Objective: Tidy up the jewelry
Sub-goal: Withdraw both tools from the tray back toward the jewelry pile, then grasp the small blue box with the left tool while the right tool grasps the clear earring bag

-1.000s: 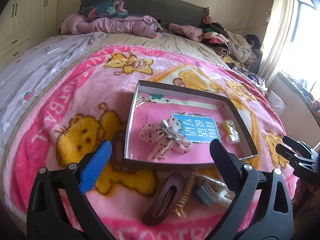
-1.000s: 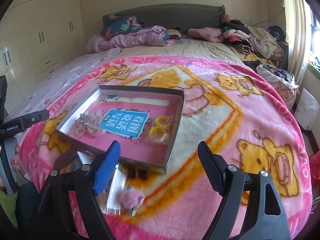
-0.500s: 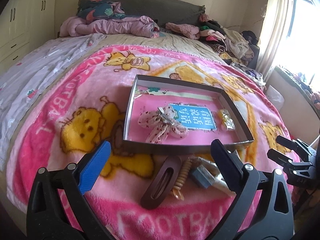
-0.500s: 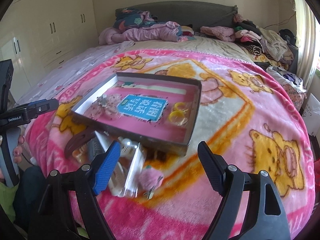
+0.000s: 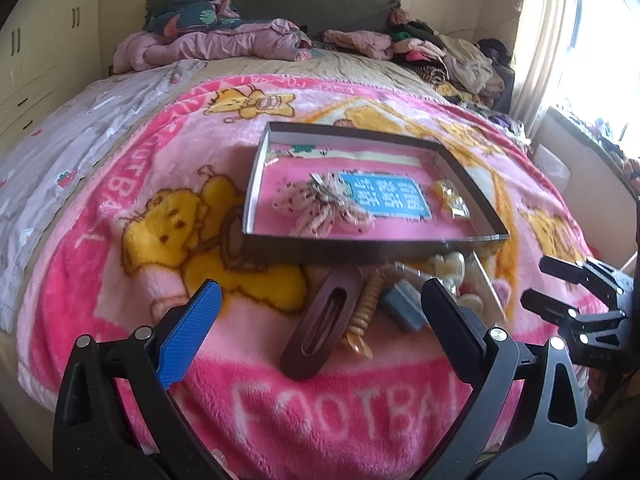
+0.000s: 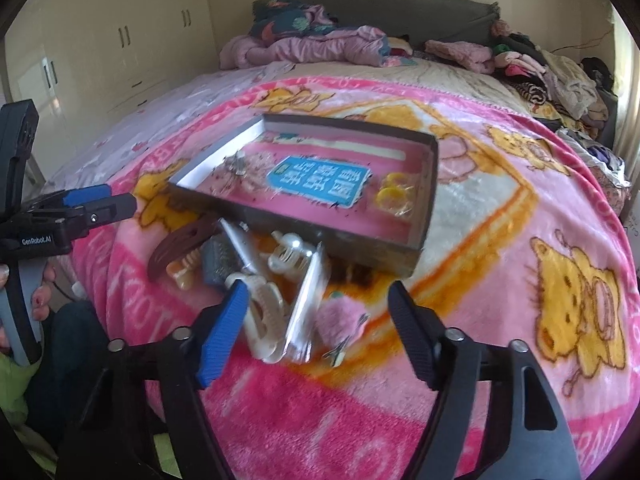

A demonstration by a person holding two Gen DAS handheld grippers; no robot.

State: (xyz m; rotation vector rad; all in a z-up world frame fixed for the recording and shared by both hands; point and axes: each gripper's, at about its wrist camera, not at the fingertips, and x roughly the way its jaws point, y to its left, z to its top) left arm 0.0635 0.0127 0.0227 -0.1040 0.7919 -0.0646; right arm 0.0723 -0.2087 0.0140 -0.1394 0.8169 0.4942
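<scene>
While we hover over the pink cartoon-bear fleece blanket [image 5: 120, 208], the shallow grey cardboard box [image 5: 360, 246] with its pink lining sits in the middle of the bed as the collecting tray. It already holds a frilly spotted bow clip [image 5: 320, 210], a blue printed card [image 5: 386, 200] and a small packet of yellow rings [image 6: 394, 196]. The rest of the jewelry lies heaped just in front of the box's near wall, within easy reach: a dark brown oval hair clip [image 5: 322, 326], a beige spiral hair tie [image 5: 366, 306], a blue-grey block [image 5: 404, 308], white claw clips [image 6: 266, 318] and a fluffy pink pompom clip [image 6: 338, 322].

Our left gripper [image 5: 316, 328] stands wide open and empty above the brown clip — seemingly ready to take it. Our right gripper [image 6: 312, 336] is open too, with the white clips and pompom between its fingers but untouched.

Compared with a second ago, both grippers have come lower and nearer the heap, and the right jaws have just been closing — nothing is pinched yet.
</scene>
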